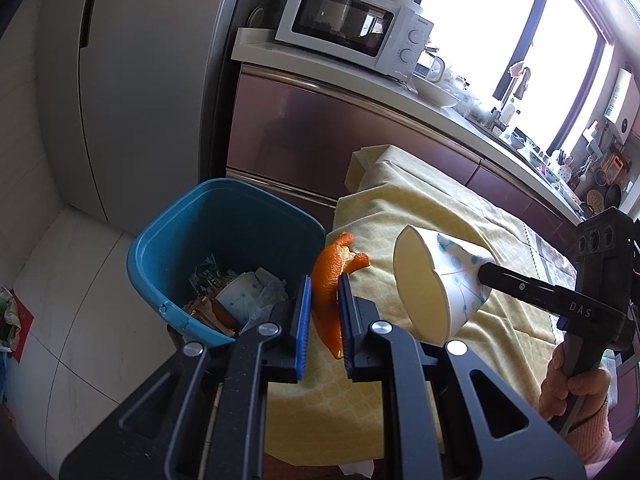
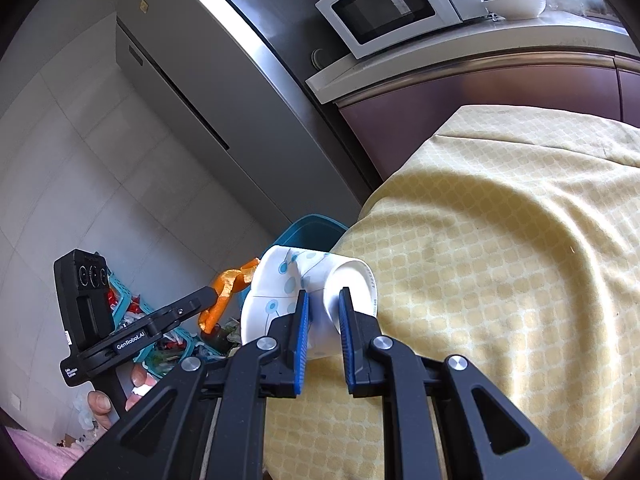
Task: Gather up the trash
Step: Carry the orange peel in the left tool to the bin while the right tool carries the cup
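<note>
Left gripper: blue-padded black jaws pinched tight on a curled strip of orange peel, rough orange skin out, pale pith showing at the torn top edge. Peel hangs upright between the pads, at the table's near-left edge and just beside the bin rim.

Right gripper: jaws nearly together, clamped on the wall of a white paper cup with blue dandelion print. Cup lies on its side, squashed at the base end; in the left wrist view its mouth is bent into a flattened oval, cream inside. Cup is lifted clear of the cloth, beside the peel but not touching it.

Blue plastic waste bin, rounded-square, smooth walls, sits on the pale tiled floor against the table's left end. Inside: another printed paper cup, crumpled white tissue, a wrapper, brown scraps. Roughly half full, opening unobstructed.

Yellow quilted tablecloth, soft, lattice pattern, drapes over the table edges; its surface past the cup is bare.

Behind: grey steel fridge, maroon glossy cabinets under a pale counter, white microwave on top. A hand in a pink sleeve grips the right handle.
</note>
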